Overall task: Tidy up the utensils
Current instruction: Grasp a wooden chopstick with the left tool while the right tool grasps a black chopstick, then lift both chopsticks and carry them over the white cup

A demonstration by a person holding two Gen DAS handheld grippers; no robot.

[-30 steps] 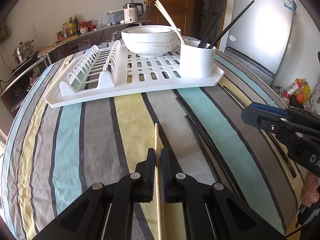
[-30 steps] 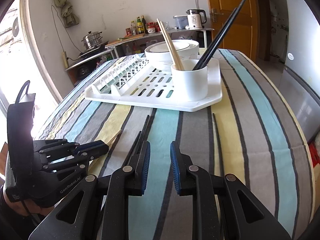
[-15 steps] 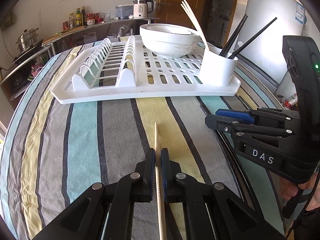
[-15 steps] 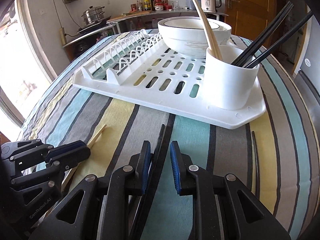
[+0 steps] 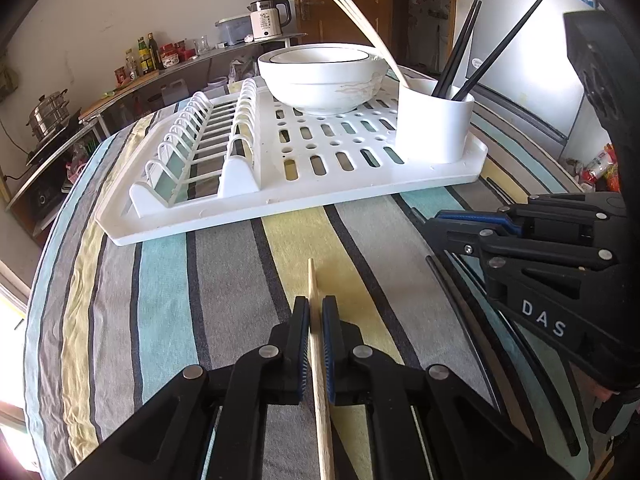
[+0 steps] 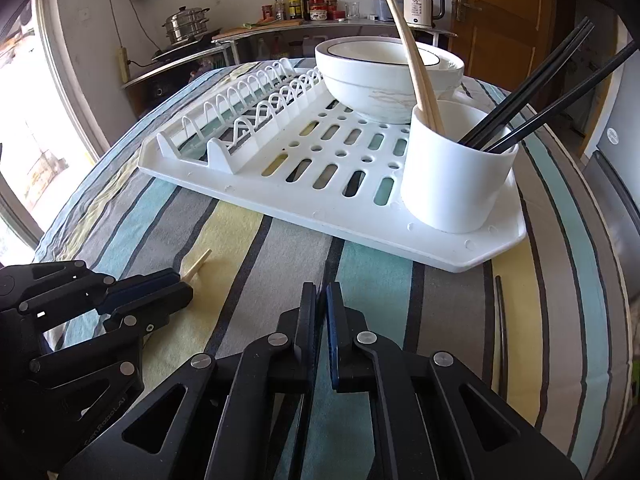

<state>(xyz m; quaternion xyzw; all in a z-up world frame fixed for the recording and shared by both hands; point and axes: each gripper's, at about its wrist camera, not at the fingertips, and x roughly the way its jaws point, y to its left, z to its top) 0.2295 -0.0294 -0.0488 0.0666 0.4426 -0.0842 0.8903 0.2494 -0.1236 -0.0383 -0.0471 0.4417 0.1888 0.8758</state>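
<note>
My left gripper (image 5: 316,312) is shut on a wooden chopstick (image 5: 311,280) that lies low over the striped tablecloth, its tip pointing at the rack. In the right wrist view the same gripper (image 6: 188,288) shows at left with the stick's tip (image 6: 198,266) poking out. My right gripper (image 6: 322,292) has its jaws closing tight on a thin black chopstick, which is mostly hidden under the fingers. More black chopsticks (image 5: 452,292) lie beside it on the cloth. A white utensil cup (image 6: 456,184) on the rack holds wooden and black chopsticks.
A white drying rack (image 5: 320,196) fills the table's far half, with stacked white bowls (image 5: 320,80) on it. One loose black chopstick (image 6: 500,320) lies right of my right gripper. A counter with a kettle, bottles and a pot stands behind. The fridge is at the right.
My right gripper moved closer to the rack, then its jaws went from open around a black chopstick to shut. My left gripper crept forward, still clamped on the wooden chopstick.
</note>
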